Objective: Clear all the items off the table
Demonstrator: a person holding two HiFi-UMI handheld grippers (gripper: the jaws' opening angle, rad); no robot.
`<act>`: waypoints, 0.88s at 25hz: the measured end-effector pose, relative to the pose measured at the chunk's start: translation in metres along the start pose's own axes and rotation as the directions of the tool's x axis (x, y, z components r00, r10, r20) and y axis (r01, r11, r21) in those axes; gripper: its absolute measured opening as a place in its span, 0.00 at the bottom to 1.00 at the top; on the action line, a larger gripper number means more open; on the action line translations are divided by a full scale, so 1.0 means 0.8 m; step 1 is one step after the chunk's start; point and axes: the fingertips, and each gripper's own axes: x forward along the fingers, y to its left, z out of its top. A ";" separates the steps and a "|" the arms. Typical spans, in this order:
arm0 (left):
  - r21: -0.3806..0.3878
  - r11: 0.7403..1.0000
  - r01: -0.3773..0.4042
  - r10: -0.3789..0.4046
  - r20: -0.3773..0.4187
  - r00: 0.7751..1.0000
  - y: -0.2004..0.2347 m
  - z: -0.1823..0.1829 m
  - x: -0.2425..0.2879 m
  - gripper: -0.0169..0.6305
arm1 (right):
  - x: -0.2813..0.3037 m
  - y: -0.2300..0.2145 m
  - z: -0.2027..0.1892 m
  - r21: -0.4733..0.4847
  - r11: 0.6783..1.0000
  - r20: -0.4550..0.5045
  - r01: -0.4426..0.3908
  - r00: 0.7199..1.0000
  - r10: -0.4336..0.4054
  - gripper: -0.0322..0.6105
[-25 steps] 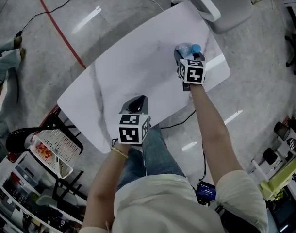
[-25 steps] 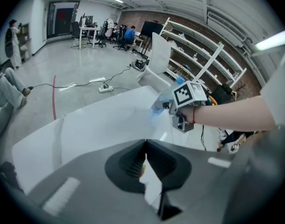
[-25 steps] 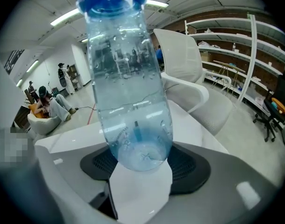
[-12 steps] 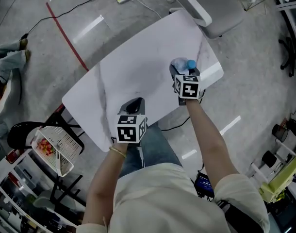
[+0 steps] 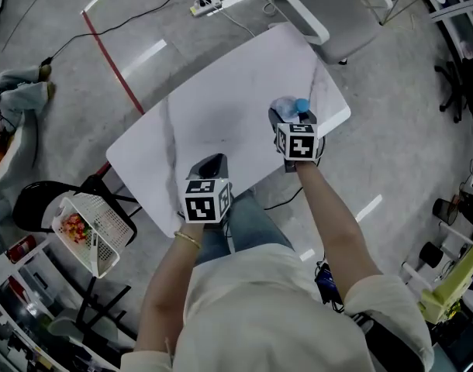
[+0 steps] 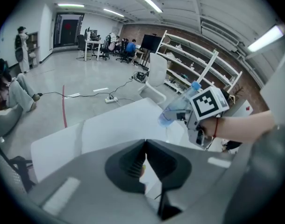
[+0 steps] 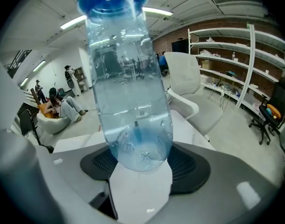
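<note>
My right gripper [image 5: 286,119] is shut on a clear plastic water bottle [image 5: 287,108] with a blue cap, held in the air over the right part of the white marble-look table [image 5: 221,99]. In the right gripper view the bottle [image 7: 128,101] stands upright between the dark pads [image 7: 191,167], its base low in the right gripper [image 7: 140,161]. My left gripper [image 5: 213,166] hangs over the table's near edge, its jaws closed together. In the left gripper view the left gripper [image 6: 145,148] shows a tiny yellowish speck between the pads; what it is I cannot tell. The bottle [image 6: 177,107] appears there at the right.
A white chair [image 5: 337,14] stands at the table's far right corner. A white basket [image 5: 85,231] with small items sits on a black chair at the left. A power strip [image 5: 201,6] with cables and a red floor line [image 5: 112,64] lie beyond the table.
Both grippers have risen above the table and drawn back toward its near edge. The bottle has come up with the right gripper. The left jaws have stayed closed.
</note>
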 end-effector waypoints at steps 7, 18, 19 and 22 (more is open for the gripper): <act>-0.021 1.000 -0.019 0.020 0.035 0.999 0.010 -0.026 -0.045 0.04 | -0.054 0.055 -0.009 -0.003 0.999 0.025 -0.049 0.998 0.050 0.55; -0.068 0.997 -0.040 0.047 0.105 0.993 0.022 -0.054 -0.105 0.04 | -0.123 0.134 -0.008 -0.071 0.990 0.069 -0.122 0.990 0.127 0.55; -0.071 0.997 -0.042 0.049 0.112 0.992 0.024 -0.055 -0.109 0.04 | -0.128 0.140 -0.008 -0.072 0.989 0.074 -0.125 0.989 0.131 0.55; -0.091 0.995 -0.041 0.054 0.139 0.989 0.028 -0.058 -0.125 0.04 | -0.142 0.158 -0.007 -0.107 0.985 0.087 -0.136 0.985 0.146 0.55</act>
